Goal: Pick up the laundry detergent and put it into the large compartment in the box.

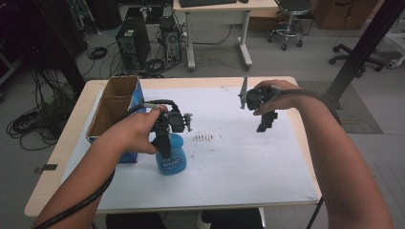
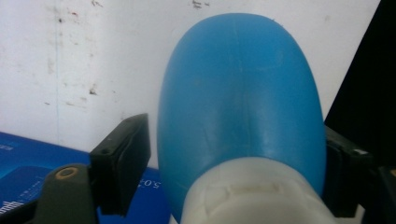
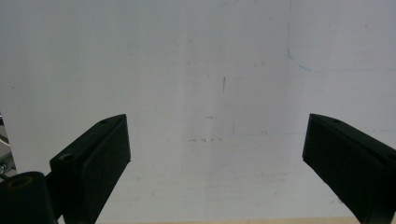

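A blue plastic bottle (image 1: 170, 161) with a white cap stands on the white sheet (image 1: 239, 167), left of the table's middle. My left gripper (image 1: 164, 144) reaches down over it, one jaw on each side of the bottle's shoulder. In the left gripper view the bottle (image 2: 243, 93) sits between the jaws; the right jaw touches it and a thin gap shows at the left jaw, so the left gripper (image 2: 236, 144) stands open. My right gripper (image 1: 266, 125) hangs above the sheet at the far right. Its jaws are wide apart in the right gripper view, with the right gripper (image 3: 217, 144) holding nothing.
An open cardboard box (image 1: 114, 102) with blue sides stands just left of the bottle, at the table's left edge. Small dark marks (image 1: 203, 138) dot the sheet near the middle. Beyond the table are computer towers, cables and chairs on the floor.
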### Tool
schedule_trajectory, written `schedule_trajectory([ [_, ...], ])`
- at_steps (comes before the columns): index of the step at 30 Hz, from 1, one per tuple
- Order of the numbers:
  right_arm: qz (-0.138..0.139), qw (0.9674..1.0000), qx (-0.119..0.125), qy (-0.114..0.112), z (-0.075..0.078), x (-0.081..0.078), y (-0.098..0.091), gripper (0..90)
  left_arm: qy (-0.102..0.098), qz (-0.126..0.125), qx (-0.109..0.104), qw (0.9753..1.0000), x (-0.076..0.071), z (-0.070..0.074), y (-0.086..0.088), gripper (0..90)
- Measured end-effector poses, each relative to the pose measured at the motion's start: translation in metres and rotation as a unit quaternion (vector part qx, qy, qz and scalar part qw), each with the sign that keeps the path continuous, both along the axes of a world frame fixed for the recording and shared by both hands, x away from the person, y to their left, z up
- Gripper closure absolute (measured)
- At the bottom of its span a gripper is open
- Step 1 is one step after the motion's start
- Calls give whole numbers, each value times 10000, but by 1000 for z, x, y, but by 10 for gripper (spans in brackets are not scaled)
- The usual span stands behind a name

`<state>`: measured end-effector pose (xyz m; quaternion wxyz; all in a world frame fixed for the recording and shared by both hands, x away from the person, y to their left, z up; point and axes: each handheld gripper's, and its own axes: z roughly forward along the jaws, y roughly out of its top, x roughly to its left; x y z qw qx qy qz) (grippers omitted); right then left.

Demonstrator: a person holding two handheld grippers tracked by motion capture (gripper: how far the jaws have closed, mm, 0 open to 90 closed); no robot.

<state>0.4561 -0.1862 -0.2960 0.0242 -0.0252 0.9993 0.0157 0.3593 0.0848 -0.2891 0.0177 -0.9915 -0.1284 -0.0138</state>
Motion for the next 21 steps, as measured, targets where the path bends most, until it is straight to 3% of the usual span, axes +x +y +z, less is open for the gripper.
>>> schedule_trajectory([
  [21, -1, 10000, 12, 32, -4, 1, -1, 79, 115, 25, 41, 9999, 1, 0, -3, 365],
])
